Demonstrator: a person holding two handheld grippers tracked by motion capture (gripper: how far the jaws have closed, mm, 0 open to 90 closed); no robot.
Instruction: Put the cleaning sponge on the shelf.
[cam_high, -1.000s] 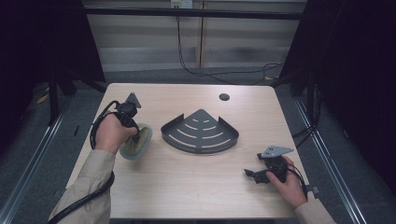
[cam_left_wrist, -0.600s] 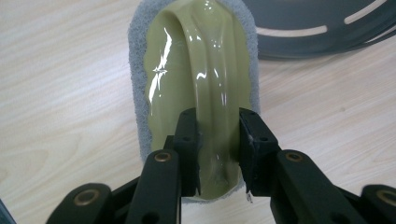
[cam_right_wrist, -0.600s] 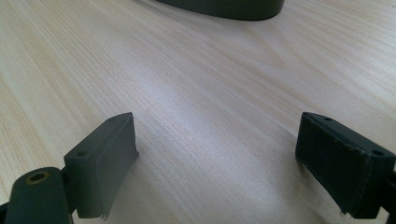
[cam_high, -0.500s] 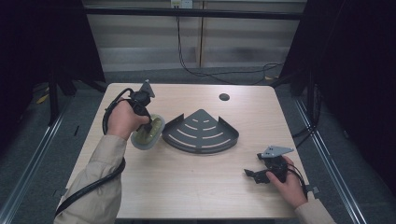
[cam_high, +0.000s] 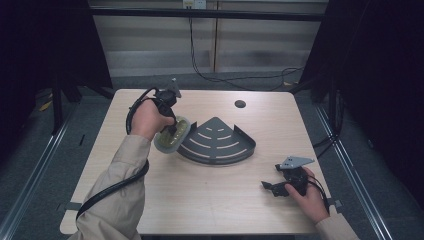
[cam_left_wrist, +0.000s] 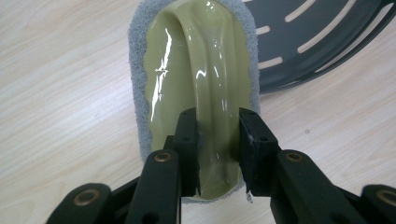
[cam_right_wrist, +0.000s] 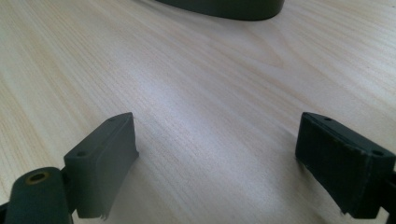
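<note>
Both left gripper (cam_left_wrist: 218, 135) jaws pinch the scrubber's (cam_left_wrist: 196, 79) handle; right gripper (cam_right_wrist: 217, 163) spread.

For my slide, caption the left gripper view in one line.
Left gripper clamps the raised handle of a green scrubbing pad beside the dark slotted corner rack on the wooden table.

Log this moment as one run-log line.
left gripper: shut on scrub pad handle | pad: at corner rack edge | right gripper: open, idle

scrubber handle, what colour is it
Glossy olive green handle over a grey scouring pad; the left gripper view shows it best.
</note>
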